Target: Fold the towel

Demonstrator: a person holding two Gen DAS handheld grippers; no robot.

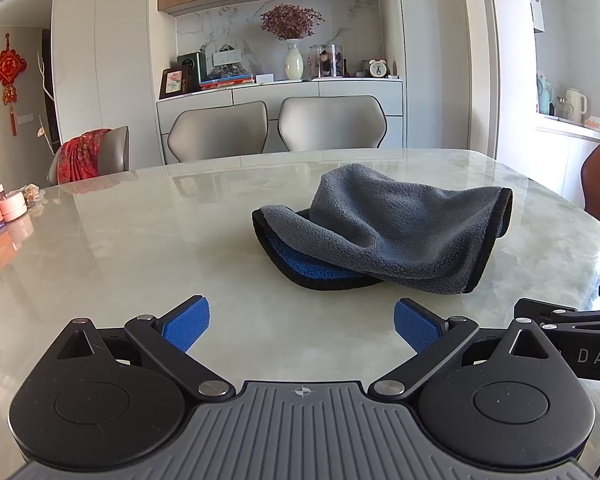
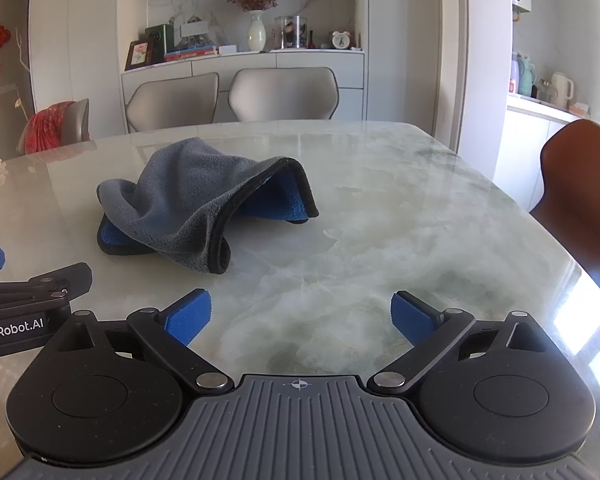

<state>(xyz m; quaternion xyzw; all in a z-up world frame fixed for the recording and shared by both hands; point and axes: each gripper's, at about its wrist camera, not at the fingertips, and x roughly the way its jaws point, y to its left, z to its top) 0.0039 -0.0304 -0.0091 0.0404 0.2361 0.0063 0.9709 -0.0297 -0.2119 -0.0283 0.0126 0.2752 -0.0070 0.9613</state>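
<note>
A grey towel (image 1: 396,228) with a blue underside and black edging lies crumpled in a loose heap on the marble table (image 1: 140,248). In the left wrist view it is ahead and to the right of my left gripper (image 1: 302,326), which is open and empty. In the right wrist view the towel (image 2: 188,204) lies ahead and to the left of my right gripper (image 2: 300,318), also open and empty. Both grippers hover near the table's front, short of the towel. Each gripper's body shows at the other view's edge.
Two grey chairs (image 1: 276,128) stand at the table's far side, a brown chair (image 2: 580,184) at the right. Small jars and boxes (image 1: 4,208) sit at the table's left edge. A sideboard with a vase (image 1: 294,60) is behind.
</note>
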